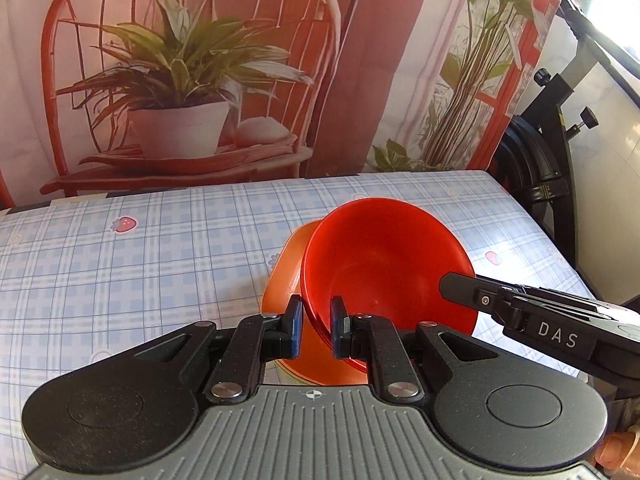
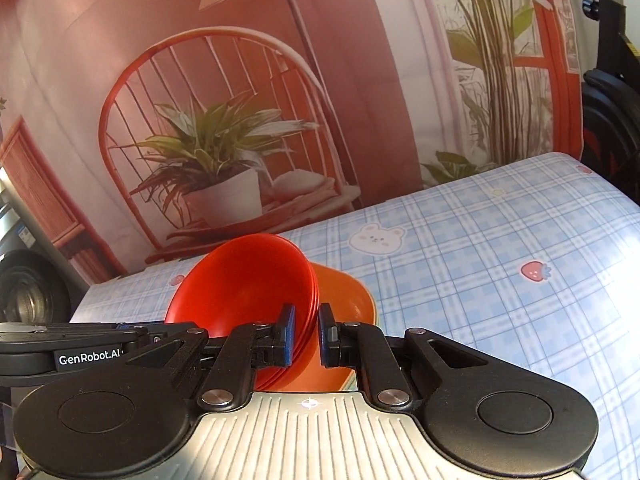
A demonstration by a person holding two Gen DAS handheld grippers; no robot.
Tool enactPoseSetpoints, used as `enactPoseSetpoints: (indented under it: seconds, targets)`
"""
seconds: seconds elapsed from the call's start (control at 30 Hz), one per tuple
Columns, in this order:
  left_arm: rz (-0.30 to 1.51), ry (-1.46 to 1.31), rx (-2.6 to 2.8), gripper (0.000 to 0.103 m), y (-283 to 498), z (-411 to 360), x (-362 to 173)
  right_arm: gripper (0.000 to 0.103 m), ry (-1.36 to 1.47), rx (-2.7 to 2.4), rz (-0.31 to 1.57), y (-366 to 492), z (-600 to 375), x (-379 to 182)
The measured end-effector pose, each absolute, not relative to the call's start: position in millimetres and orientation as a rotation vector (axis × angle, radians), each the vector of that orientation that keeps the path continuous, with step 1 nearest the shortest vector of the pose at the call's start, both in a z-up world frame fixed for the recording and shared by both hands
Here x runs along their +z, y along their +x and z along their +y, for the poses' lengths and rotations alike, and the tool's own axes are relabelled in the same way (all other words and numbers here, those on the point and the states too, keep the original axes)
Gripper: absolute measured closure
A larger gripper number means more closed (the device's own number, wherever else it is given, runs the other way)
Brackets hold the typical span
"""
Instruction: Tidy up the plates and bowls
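A stack of red bowls (image 1: 384, 264) is tilted above an orange plate (image 1: 284, 276) on the checked tablecloth. My left gripper (image 1: 316, 328) is shut on the near rim of the red stack. In the right wrist view the same red bowls (image 2: 248, 284) lean over the orange plate (image 2: 348, 300), and my right gripper (image 2: 306, 334) is shut on the opposite rim of the stack. The right gripper's body shows in the left wrist view (image 1: 540, 324), reaching in from the right.
The table (image 1: 120, 280) is covered with a blue plaid cloth with strawberry and bear prints. A printed backdrop of a red chair and plants (image 1: 180, 80) hangs behind it. A black exercise machine (image 1: 548, 140) stands beyond the right edge.
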State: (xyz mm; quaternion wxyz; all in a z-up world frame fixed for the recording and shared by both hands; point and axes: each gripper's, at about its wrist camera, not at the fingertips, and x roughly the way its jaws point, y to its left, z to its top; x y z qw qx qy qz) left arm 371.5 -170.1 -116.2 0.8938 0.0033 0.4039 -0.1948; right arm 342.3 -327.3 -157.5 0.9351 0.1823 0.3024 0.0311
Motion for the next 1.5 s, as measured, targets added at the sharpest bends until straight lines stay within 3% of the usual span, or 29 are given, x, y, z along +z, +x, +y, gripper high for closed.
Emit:
enactPoseSetpoints:
  seconds: [0.47,0.6,0.7,0.87,0.93,1.0,1.13,1.17,1.23,1.33,1.5]
  targets:
    - [0.837,0.071,-0.396,0.088,370.6,-174.4,-127.4,0.090,0.383,0.056,0.662,344.9,-326.3,-174.6]
    - [0.818,0.113,-0.372,0.085,366.8,-177.7,-122.1,0.081,0.351,0.038,0.649,341.6,-325.1,-168.9]
    - [0.795,0.140,-0.340,0.077,362.2,-176.8,-116.4,0.075,0.337,0.025,0.639,336.3,-324.6,-162.9]
    - [0.765,0.124,-0.307,0.074,353.7,-167.4,-103.0,0.072,0.302,0.019,0.610,323.5,-321.7,-149.2]
    - [0.744,0.125,-0.301,0.068,347.1,-164.1,-95.6,0.067,0.285,0.017,0.596,317.4,-319.7,-141.9]
    - [0.714,0.136,-0.296,0.062,338.5,-161.5,-87.7,0.055,0.263,0.012,0.580,311.5,-317.0,-133.7]
    - [0.658,0.149,-0.283,0.054,319.4,-154.8,-68.9,0.049,0.220,0.007,0.551,299.0,-310.8,-116.4]
    - [0.646,0.145,-0.282,0.052,314.6,-152.2,-64.2,0.044,0.213,0.008,0.543,295.6,-309.1,-111.6]
    - [0.620,0.130,-0.281,0.038,305.6,-146.9,-54.6,0.035,0.196,0.012,0.523,288.0,-305.9,-101.9]
    - [0.567,0.105,-0.264,0.023,288.6,-137.5,-38.5,0.012,0.164,0.010,0.490,275.8,-299.7,-84.8]
    - [0.510,0.053,-0.236,0.022,264.0,-118.5,-12.4,0.001,0.153,-0.003,0.454,256.1,-292.2,-57.8]
